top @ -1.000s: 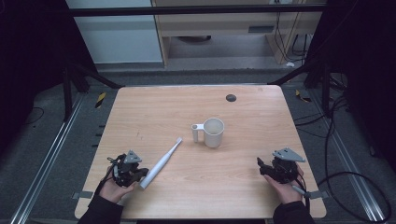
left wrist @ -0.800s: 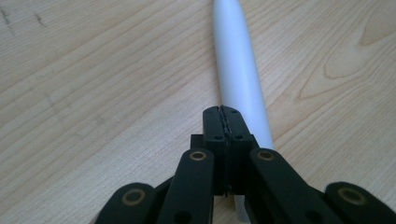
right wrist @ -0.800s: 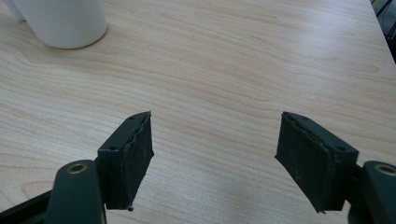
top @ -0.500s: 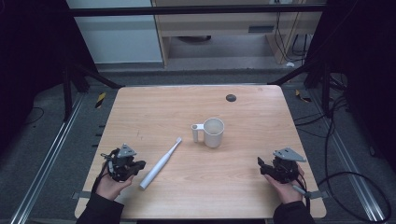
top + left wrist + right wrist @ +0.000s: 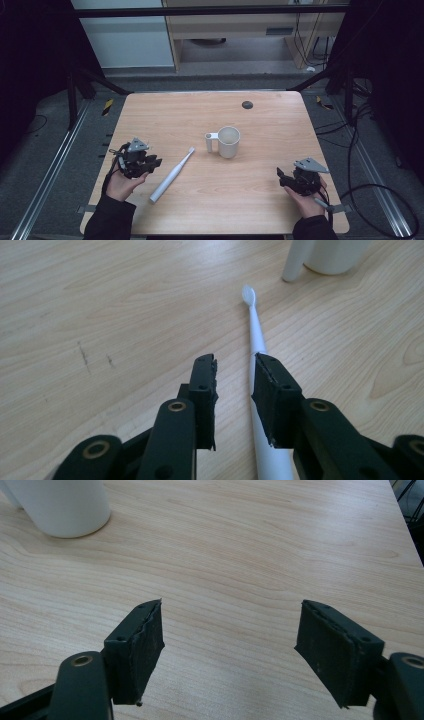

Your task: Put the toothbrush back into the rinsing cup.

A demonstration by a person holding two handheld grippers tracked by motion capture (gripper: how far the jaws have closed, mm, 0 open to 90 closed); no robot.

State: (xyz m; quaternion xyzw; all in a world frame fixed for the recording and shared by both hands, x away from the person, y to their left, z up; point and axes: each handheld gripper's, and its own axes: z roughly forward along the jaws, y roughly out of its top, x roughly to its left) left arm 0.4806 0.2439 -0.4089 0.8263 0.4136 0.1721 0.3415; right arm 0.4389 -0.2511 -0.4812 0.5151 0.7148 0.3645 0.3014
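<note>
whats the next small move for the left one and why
Probably shift the left hand-held gripper slightly toward the toothbrush: its jaws are open but narrow, and the handle lies under the right-hand jaw, not in the gap.

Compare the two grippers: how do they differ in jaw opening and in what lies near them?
The left gripper has its jaws only a narrow gap apart; the right gripper has its jaws spread wide. The left gripper sits beside the toothbrush, which lies flat just outside one jaw; the right gripper has bare table between its jaws, with the mug farther off. Both are hand-held, low over the table, and grip nothing.
</note>
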